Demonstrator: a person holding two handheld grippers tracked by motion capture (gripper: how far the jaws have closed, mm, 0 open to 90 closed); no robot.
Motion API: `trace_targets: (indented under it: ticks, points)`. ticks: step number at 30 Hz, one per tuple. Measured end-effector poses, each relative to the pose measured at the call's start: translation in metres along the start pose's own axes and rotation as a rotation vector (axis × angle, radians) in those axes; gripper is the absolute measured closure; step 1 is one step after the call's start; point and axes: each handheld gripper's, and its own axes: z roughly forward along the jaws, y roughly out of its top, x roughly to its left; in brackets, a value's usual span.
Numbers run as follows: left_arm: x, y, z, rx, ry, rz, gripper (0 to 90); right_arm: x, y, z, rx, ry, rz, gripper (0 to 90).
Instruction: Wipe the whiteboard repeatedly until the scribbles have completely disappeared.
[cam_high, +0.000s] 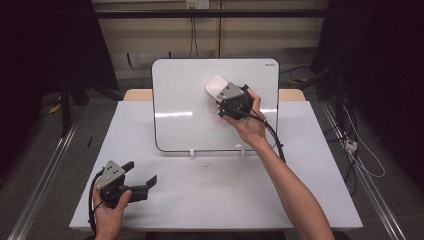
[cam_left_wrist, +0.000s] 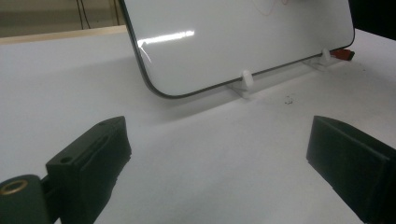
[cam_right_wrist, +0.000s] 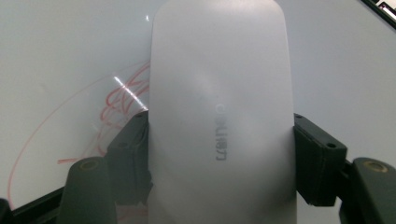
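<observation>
Right gripper (cam_high: 226, 98) clamps white eraser (cam_high: 216, 85) against whiteboard (cam_high: 180, 100), frame centre.
Eraser: smooth rounded white block, faint grey lettering, over red scribbles (cam_right_wrist: 119, 100). Left gripper (cam_high: 141, 176) lower left, jaws wide, holding nothing.

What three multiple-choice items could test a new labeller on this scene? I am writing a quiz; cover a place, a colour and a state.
1. Where is the white rounded plastic eraser?
A. flat on the table
B. against the upright white whiteboard
C. in the left tool

2. What colour are the scribbles on the board?
A. red
B. blue
C. black

3. How is the left tool?
A. shut on a marker
B. shut and empty
C. open and empty

Key: 1 B, the right tool holds it to the board in the high view. 2 A, red lines show beside the eraser. 3 C, its jaws stand wide apart over the white table.
</observation>
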Motion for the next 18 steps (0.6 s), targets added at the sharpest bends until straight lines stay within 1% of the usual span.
trace_targets:
  ticks: [4,11,15,18]
  points:
    - [-0.001,0.0,0.001,-0.004,0.0,-0.006,5.8,0.007,-0.002,-0.001,0.001,0.007,-0.009,31.3]
    - [-0.001,0.001,0.003,0.004,-0.008,0.002,5.8,0.023,-0.007,-0.002,0.0,0.028,-0.034,31.3]
    - [-0.001,0.001,0.004,0.008,-0.01,0.005,5.8,0.034,-0.009,-0.002,0.004,0.043,-0.055,31.3]
    - [-0.001,0.001,0.004,0.011,-0.011,0.012,5.8,0.043,-0.011,-0.002,0.006,0.067,-0.078,31.2]
